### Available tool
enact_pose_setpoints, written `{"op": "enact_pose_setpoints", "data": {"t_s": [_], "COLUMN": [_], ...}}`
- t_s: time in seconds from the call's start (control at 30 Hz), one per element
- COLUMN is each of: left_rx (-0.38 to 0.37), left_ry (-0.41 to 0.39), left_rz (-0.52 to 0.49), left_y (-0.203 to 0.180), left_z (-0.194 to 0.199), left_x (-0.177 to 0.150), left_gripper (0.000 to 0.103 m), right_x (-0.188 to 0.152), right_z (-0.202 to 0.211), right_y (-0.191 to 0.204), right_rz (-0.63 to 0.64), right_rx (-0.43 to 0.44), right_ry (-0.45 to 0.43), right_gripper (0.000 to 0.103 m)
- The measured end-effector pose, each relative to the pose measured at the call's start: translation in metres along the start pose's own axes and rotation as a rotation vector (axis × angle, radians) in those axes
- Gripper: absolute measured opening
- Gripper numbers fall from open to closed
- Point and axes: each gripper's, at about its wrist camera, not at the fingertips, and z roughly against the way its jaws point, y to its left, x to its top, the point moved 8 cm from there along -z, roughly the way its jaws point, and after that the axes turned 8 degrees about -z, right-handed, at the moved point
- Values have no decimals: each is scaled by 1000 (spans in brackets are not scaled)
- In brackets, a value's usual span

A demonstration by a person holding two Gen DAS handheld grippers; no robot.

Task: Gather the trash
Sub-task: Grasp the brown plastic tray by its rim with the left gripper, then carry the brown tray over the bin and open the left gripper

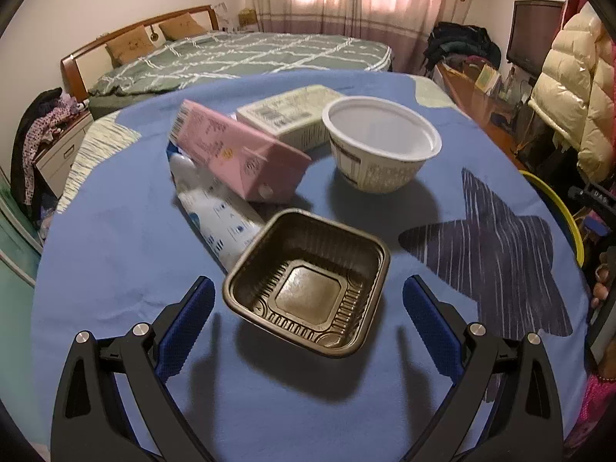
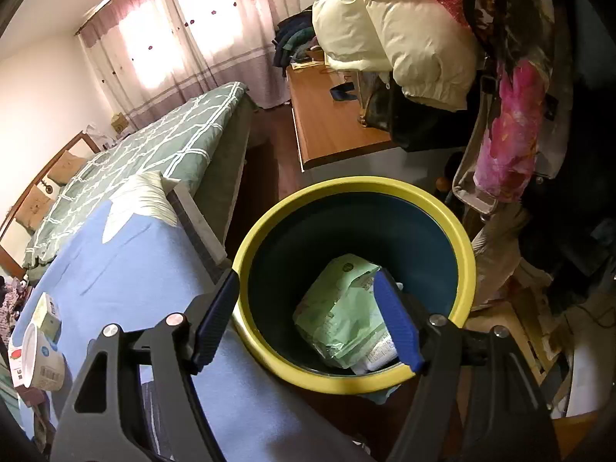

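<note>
A blue cloth-covered table (image 1: 115, 238) in a bedroom holds the trash not yet collected: a dark brown square plastic tray (image 1: 308, 283), a white round paper bowl (image 1: 379, 146), a pink milk carton lying on its side (image 1: 238, 154), a cream rectangular box (image 1: 292, 111) and a white-and-blue crumpled wrapper (image 1: 219, 219). The left gripper (image 1: 308, 308) hangs over the tray with its jaws spread wide, one blue pad on either side and neither touching the rim. A clean pickup would likely mean lowering until the pads straddle two opposite walls, then closing gently, since thin plastic may buckle or spring free. Only the right wrist view shows the destination: a yellow-rimmed dark round bin (image 2: 454, 227) just beside the table edge, with a pale green packet (image 2: 338, 308) already lying inside. The right gripper (image 2: 308, 319) hovers above it, jaws apart and empty.
</note>
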Motion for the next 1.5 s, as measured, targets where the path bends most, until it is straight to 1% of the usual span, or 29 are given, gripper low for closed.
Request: {"op": "enact_pose_setpoints", "data": {"t_s": [0.07,0.1,0.2,0.3,0.33,0.53,0.67,0.8,0.9,0.97,1.03,1.2,1.23,1.4,1.5], "left_rx": [-6,-11,-34,-41,-48,-89,-119,-144,-159,-179,-197,-246,-266,-324,-337], "left_ry": [3,6,7,-4,-11,-36,-44,-46,-42,-38,-37,-26,-21,13,17], "left_rz": [4,7,12,-3,-11,-57,-95,-142,-176,-211,-244,-314,-329,-387,-420], "left_y": [0,0,-3,-10,-15,-49,-76,-108,-131,-153,-174,-231,-248,-311,-343], "left_z": [-2,-3,-2,3,6,13,14,13,10,7,3,-6,-9,-27,-36], "left_x": [0,0,-1,0,3,17,26,39,49,57,64,80,84,95,101], "left_gripper": [85,76,69,67,64,64,64,64,64,64,64,64,64,64,64], "right_x": [0,0,0,0,0,1,3,5,9,17,25,44,47,56,62], "right_z": [1,1,2,3,4,9,17,23,26,29,29,29,29,26,25], "right_y": [0,1,2,2,2,1,2,5,6,-3,-14,-45,-51,-71,-83], "right_rz": [1,1,5,5,4,-3,-3,19,69,62,64,35,30,13,-8], "right_rx": [4,5,9,13,15,35,54,70,79,66,52,9,6,-11,-19], "right_ry": [-4,-5,-7,-12,-15,-31,-64,-75,-71,-93,-96,-116,-117,-120,-125], "right_gripper": [69,69,69,69,69,69,69,69,69,69,72,72,72,72,72]}}
